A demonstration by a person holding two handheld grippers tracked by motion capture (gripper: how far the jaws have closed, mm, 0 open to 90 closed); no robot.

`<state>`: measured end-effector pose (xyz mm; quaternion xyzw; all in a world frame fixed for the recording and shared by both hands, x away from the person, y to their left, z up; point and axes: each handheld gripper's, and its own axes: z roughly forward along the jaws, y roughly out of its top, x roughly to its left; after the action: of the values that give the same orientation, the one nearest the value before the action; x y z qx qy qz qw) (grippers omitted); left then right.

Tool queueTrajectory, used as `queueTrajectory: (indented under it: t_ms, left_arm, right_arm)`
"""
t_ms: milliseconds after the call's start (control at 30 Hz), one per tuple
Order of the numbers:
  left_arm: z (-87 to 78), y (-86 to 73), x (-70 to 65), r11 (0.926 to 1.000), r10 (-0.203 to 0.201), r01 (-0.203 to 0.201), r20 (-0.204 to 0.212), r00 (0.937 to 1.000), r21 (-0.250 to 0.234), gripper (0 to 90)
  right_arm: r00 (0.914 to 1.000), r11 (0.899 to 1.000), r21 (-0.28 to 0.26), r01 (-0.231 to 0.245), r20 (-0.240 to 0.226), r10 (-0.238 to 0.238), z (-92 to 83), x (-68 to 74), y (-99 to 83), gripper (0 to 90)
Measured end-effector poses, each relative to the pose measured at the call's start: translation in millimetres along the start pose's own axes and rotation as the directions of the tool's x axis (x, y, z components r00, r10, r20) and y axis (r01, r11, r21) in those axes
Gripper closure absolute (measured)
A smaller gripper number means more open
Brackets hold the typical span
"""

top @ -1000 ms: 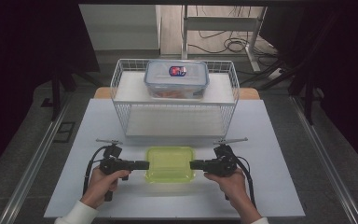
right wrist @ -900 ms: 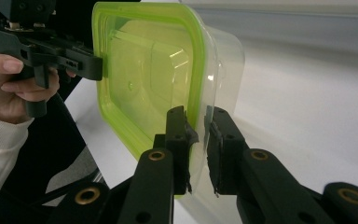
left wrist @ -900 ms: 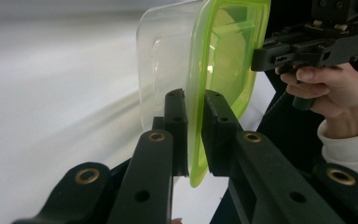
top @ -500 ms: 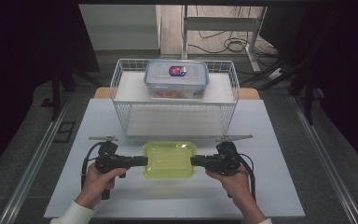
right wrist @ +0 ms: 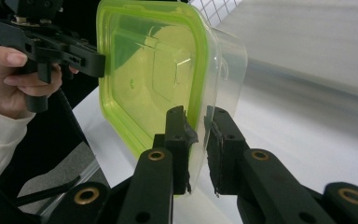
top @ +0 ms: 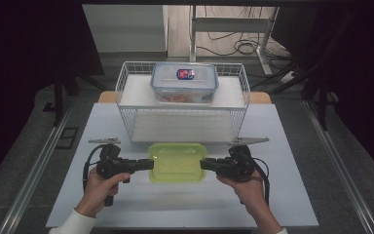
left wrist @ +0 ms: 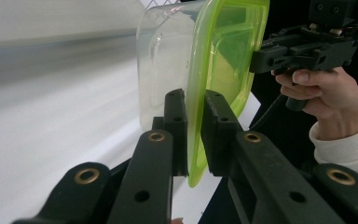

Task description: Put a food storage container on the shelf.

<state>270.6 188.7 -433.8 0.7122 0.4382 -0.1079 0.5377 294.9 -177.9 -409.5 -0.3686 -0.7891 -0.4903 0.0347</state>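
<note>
A clear food container with a yellow-green lid [top: 177, 162] sits level, low over the white table [top: 282, 195], just in front of the wire rack [top: 126, 97]. My left gripper [top: 151, 165] is shut on the lid's left rim, and my right gripper [top: 203, 164] is shut on its right rim. In the left gripper view the jaws [left wrist: 195, 135] pinch the green edge of the container [left wrist: 223, 60], with the right gripper [left wrist: 261, 53] at the far side. The right gripper view shows its jaws [right wrist: 196, 144] clamped on the container [right wrist: 154, 79], opposite the left gripper [right wrist: 95, 58].
The white wire rack has two shelves. A clear container with a blue lid [top: 184, 83] stands on its top shelf, and the lower shelf [top: 182, 129] is bare. Dark floor and cables lie beyond the table's edges.
Both grippers have carried the green-lidded container a little away from the person, closer to the rack's front. The grip on both rims is unchanged.
</note>
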Motion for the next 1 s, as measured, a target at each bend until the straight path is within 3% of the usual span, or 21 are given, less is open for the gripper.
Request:
queueTrajectory:
  t_ms: [267,500,800,1000]
  left_arm:
    - [1.7,14.3,0.4,0.9998,-0.006,0.007,0.029,0.9996,-0.016,81.3]
    - [-4.1,35.0,-7.8,0.9992,0.024,-0.023,0.029,0.9993,-0.031,81.3]
    - [-17.1,70.3,-28.2,0.9954,0.083,-0.083,0.014,0.9964,-0.049,81.2]
    - [-21.7,96.0,-35.4,0.9925,0.109,-0.108,0.005,0.9941,-0.058,81.1]
  right_arm:
    - [0.9992,0.999,-0.029,0.039,0.003,-0.039,-11.7,3.5,16.6,79.0]
    - [0.9974,0.997,-0.036,0.071,0.018,-0.070,-20.2,6.5,35.9,78.9]
    - [0.9942,0.992,-0.069,0.105,0.030,-0.103,-35.1,15.3,62.8,78.6]
    - [0.9944,0.989,-0.103,0.105,0.021,-0.103,-42.1,12.7,82.0,78.8]
